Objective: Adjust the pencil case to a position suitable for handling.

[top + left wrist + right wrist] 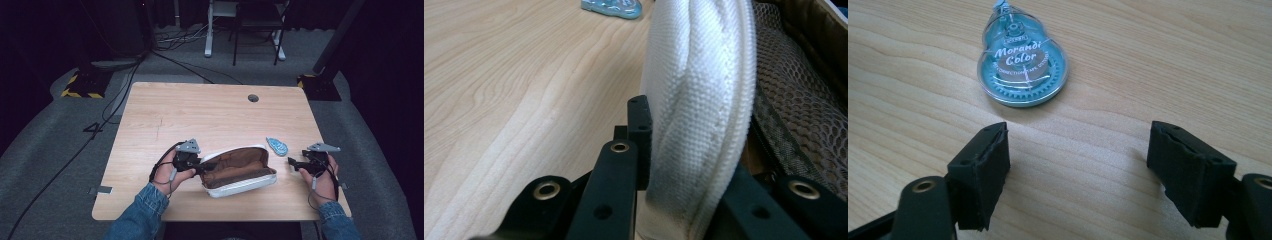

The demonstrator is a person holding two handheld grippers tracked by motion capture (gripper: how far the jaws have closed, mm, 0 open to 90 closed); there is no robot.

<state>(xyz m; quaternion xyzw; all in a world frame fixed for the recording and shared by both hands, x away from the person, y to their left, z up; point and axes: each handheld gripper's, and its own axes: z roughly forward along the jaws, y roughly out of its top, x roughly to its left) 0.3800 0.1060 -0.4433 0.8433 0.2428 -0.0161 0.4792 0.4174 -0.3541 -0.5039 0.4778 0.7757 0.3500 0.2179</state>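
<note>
Left hand-held gripper [204, 166] clamps pouch [239, 170] rim; right hand-held gripper [295, 164] open, corrector [277, 146] at 11 o'clock. Next: grasp corrector.

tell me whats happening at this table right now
A person works at a wooden table with a gripper in each hand. The left gripper is shut on the white rim of an open pouch with a brown lining, holding it in place. The right gripper stands open just short of a blue correction tape dispenser, which lies flat on the table beside the pouch.
</note>
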